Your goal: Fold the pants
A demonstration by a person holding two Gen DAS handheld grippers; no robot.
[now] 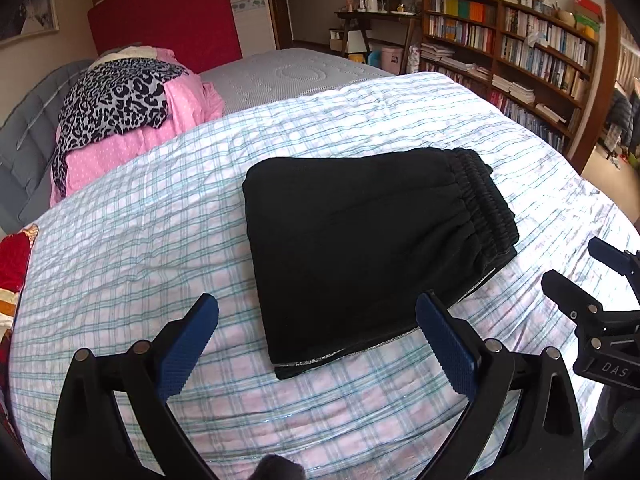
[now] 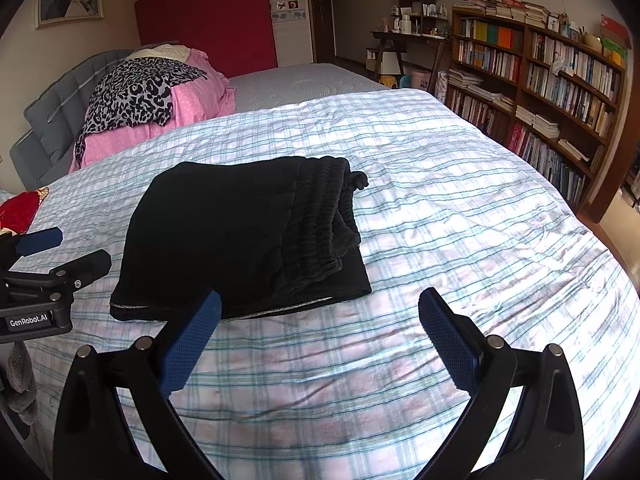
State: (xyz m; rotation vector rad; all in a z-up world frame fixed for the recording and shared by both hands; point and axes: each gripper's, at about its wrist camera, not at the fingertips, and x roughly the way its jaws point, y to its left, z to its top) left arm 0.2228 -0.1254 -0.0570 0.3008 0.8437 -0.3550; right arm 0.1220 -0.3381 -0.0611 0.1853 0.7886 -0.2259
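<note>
The black pants lie folded into a compact rectangle on the plaid bed cover, elastic waistband on the right side, a thin silver trim along the near edge. They also show in the right wrist view. My left gripper is open and empty, hovering just short of the pants' near edge. My right gripper is open and empty, near the pants' front right corner. Each gripper shows in the other's view: the right gripper and the left gripper.
A pink quilt with a leopard-print cloth is piled at the far left by the grey headboard. Red fabric lies at the left bed edge. Bookshelves line the right wall beyond the bed.
</note>
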